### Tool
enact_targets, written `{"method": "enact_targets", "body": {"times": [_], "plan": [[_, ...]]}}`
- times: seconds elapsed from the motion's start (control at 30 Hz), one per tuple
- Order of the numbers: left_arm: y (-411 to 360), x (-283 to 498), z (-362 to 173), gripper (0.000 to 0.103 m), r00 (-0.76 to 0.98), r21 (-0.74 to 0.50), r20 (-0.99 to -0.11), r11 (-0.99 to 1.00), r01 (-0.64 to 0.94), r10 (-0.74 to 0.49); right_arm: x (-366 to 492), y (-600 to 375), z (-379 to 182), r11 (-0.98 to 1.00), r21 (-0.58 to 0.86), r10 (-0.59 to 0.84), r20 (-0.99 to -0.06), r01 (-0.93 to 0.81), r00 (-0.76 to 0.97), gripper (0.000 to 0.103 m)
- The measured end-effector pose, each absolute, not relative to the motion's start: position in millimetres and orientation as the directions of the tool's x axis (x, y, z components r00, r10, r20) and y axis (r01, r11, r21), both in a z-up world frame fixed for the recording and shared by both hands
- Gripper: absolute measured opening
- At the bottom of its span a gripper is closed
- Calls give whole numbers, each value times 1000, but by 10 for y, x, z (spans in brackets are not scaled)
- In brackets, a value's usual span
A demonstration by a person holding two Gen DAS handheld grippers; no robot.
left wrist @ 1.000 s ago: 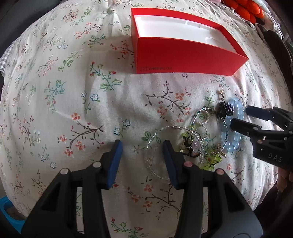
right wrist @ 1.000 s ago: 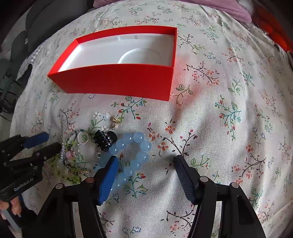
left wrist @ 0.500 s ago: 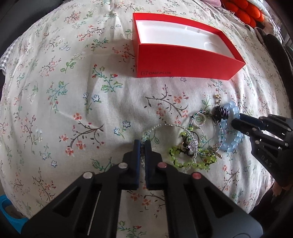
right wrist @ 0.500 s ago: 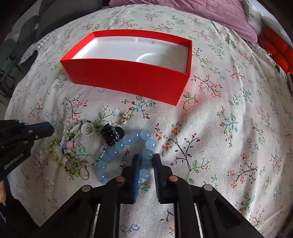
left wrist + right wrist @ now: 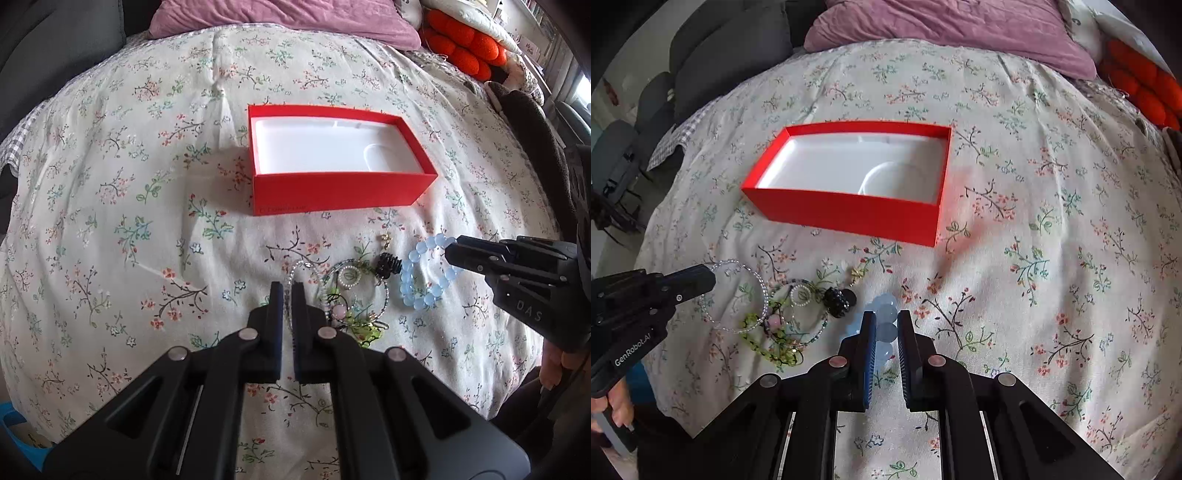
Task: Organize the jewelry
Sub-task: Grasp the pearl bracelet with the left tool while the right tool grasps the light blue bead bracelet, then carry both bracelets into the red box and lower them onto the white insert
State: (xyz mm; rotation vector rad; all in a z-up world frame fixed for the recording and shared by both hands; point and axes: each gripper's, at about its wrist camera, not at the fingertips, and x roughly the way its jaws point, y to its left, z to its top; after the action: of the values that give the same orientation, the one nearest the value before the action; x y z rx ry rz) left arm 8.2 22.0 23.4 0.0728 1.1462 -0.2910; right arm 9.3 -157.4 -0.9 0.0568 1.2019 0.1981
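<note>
Bed with floral cover, cushions at its head

A cream floral bedspread [image 5: 147, 184] covers the bed; a mauve pillow [image 5: 945, 29] lies along its far edge; an orange knobbly cushion [image 5: 465, 44] sits at the far right; a dark grey cushion [image 5: 731, 48] at far left.

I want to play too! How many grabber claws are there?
2. The left gripper pinches the clear bead bracelet at the jewelry pile's left edge; the right gripper pinches the blue bead bracelet on the pile's right. None seems hidden.
</note>
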Motion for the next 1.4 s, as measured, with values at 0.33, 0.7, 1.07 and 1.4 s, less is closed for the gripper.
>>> {"method": "enact_targets", "body": {"times": [0.33,0.7,1.07,1.4], "plan": [[149,251,470,5,455,-115,-863,963,244,-219,96,-1578,370,978,178,210,-881,-113,425,12],[1,470,639,5,530,-196,-797,954,227,-289,261,-1665,714,972,223,231,-826,-79,514,12],[-279,898,600,5,555,-371,-705,897,241,-441,533,-1774,866,976,212,197,-779,-45,596,12],[-266,1204,152,5,546,-213,-793,963,166,-269,810,-1810,713,971,239,205,-774,-24,599,12]]}}
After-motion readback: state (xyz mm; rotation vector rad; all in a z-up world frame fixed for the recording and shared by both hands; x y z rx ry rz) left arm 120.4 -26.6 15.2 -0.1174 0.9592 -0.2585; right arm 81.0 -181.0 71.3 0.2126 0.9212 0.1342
